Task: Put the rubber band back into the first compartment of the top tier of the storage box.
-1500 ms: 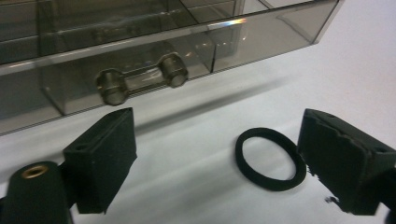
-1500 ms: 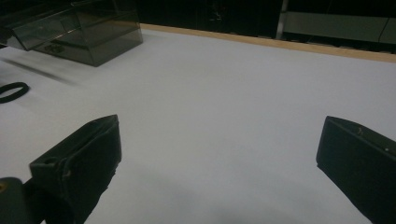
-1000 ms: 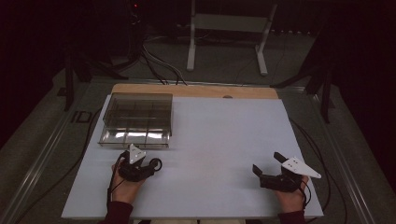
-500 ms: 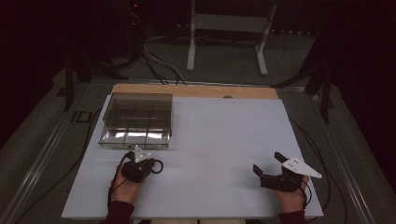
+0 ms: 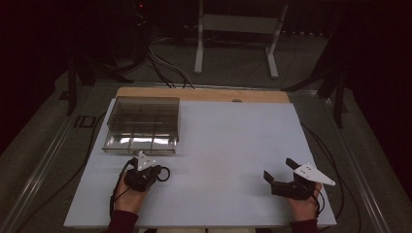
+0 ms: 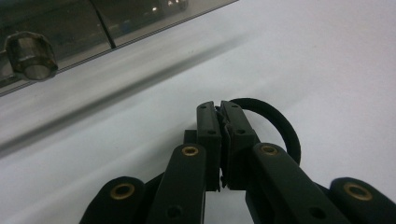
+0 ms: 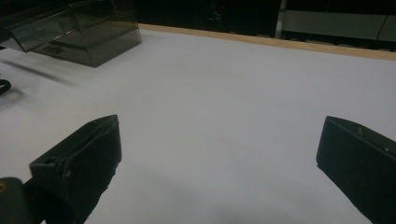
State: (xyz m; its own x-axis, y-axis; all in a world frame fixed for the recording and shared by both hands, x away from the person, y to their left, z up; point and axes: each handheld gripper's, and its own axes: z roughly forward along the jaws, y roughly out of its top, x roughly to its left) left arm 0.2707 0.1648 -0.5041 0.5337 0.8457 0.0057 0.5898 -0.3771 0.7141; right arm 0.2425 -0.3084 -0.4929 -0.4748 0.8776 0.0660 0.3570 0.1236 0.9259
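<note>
Big white surface (image 5: 223,145) below, with a clear box (image 5: 142,124) of little rooms at the far left. Right gripper (image 7: 219,154) resting near the front edge, jaws wide apart, nothing between them. Left gripper (image 6: 220,109) just in front of the box, jaws pressed together on a thin black loop (image 6: 293,140) lying on the surface. Looks soft, light and bendy, so likely to flop or stretch. Best pinched on the band itself.

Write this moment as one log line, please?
left gripper: shut on black ring | right gripper: open, empty | clear box: on table
</note>
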